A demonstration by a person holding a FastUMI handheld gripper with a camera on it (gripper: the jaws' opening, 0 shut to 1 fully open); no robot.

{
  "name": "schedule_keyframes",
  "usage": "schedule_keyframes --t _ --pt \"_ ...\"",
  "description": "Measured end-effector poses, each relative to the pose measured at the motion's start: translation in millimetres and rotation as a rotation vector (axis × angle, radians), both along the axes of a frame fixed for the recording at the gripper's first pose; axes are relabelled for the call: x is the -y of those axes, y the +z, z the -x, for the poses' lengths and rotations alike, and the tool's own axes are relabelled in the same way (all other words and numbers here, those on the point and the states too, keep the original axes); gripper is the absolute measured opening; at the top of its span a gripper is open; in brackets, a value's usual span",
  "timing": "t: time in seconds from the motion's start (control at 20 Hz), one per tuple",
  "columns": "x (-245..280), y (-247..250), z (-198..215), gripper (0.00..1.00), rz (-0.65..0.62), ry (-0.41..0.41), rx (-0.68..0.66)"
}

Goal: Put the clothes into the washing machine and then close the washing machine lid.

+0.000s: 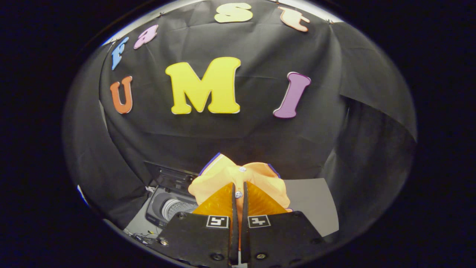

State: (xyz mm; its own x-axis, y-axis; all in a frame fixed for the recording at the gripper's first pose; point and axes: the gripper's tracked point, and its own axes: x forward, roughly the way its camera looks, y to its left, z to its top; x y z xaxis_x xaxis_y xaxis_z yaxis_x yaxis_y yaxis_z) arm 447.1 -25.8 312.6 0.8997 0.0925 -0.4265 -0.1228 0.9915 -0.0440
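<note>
The claw (238, 193) has its two fingers (219, 203) drawn almost together, with only a thin slit between them; in that slit sits a fold of an orange garment (238, 176), and both fingers press on it, so the claw has the cloth pinched and held up; the garment bunches just ahead of the fingertips, spreading to either side in soft lobes; it has a dark blue trim along its upper edges and two small pale buttons, one right at the fingertips and one a little further up the cloth; the garment hangs clear of the washing machine (169, 203), which lies lower down and off to the left of the fingers; the machine is a small top-loader with a grey body; its lid (169, 175) stands raised at the back, and the ribbed metal drum (180, 206) shows through the open top; the machine rests on a pale grey counter (316, 204), whose bare surface spreads beyond the right finger; a few thin cables (139, 235) lie near the machine's front; the black booth wall (260, 137) rises behind everything.
</note>
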Motion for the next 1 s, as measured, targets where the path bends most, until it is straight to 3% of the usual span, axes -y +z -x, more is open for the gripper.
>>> schedule_keyframes --t 1.0 --pt "-205.1 -39.5 6.8 0.06 0.024 0.26 -0.07"
